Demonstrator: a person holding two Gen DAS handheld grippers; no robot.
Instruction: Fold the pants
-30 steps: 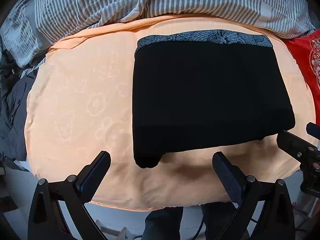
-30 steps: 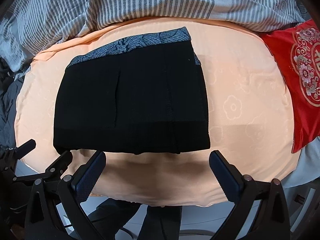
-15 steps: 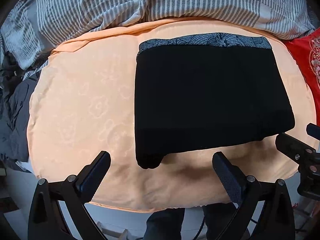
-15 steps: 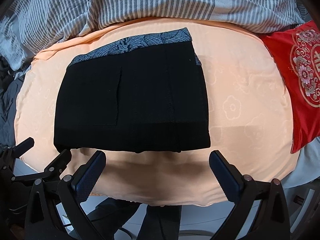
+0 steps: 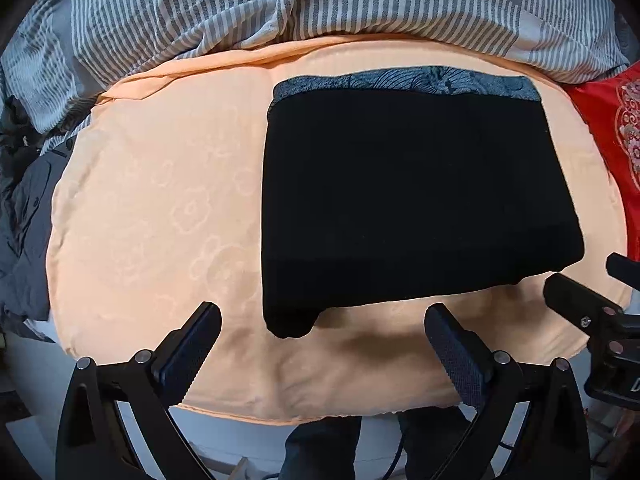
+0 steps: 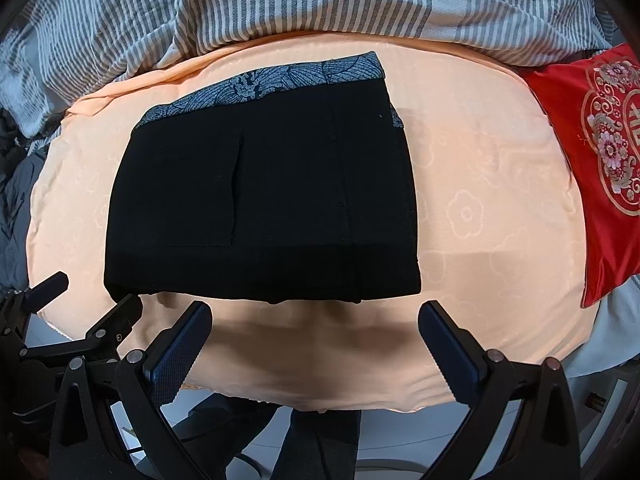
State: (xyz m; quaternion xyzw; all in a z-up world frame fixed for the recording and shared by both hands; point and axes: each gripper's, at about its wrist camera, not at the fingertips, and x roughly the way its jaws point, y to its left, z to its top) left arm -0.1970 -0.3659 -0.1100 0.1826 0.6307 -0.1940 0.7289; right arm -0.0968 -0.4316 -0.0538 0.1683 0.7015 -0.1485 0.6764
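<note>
The black pants (image 5: 412,196) lie folded into a flat rectangle on the peach bed sheet (image 5: 160,208), with a grey patterned waistband (image 5: 404,82) along the far edge. They also show in the right wrist view (image 6: 260,200). My left gripper (image 5: 322,332) is open and empty, just short of the pants' near left corner. My right gripper (image 6: 314,330) is open and empty, just short of the pants' near edge. The right gripper's fingers (image 5: 576,300) show at the right of the left wrist view.
A grey striped duvet (image 5: 320,0) is bunched along the far side. A red embroidered pillow (image 6: 592,152) lies at the right. Dark grey clothing (image 5: 20,216) hangs off the bed's left side. The bed's near edge (image 5: 320,412) runs under both grippers.
Both grippers have drawn back slightly toward the near edge of the bed, staying open. The pants have not moved.
</note>
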